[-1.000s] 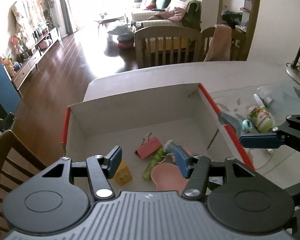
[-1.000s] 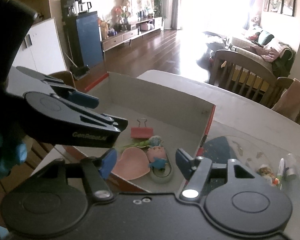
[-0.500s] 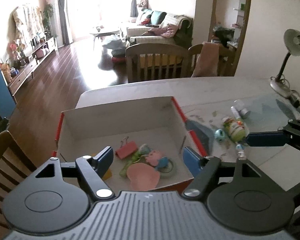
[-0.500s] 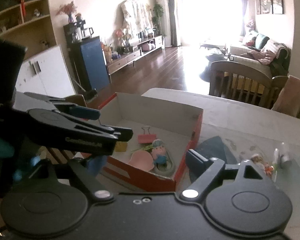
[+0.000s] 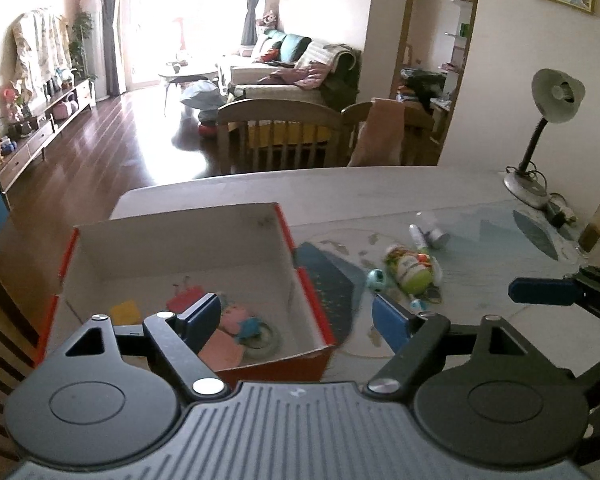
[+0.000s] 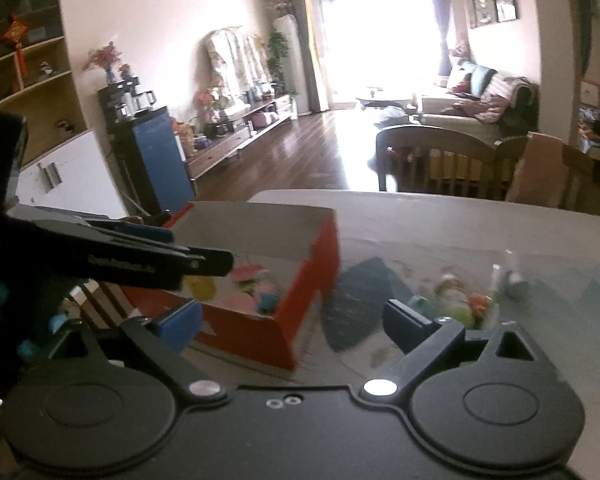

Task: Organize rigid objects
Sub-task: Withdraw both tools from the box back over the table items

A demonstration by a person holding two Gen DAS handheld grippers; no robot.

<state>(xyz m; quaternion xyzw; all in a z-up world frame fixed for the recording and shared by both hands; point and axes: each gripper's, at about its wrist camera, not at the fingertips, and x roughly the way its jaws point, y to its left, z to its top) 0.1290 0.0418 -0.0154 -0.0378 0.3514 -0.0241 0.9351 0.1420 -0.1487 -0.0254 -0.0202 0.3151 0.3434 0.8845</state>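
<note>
Left gripper [image 5: 296,316]: jaws opening, nothing gripped | Right gripper [image 6: 292,320]: jaws opening, nothing gripped | Toys [image 5: 236,320]: lay inside red-edged box [image 5: 180,236] | Small items [image 5: 412,268]: loose on table [image 5: 380,188] | Writing: unreadable

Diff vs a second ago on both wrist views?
Both grippers pulled back from the red cardboard box, which now sits farther off in both views. The left gripper and right gripper are opening, nothing between their jaws. Unchanged: the pink binder clip and pink heart-shaped piece in the box, the green bottle on the table.
</note>
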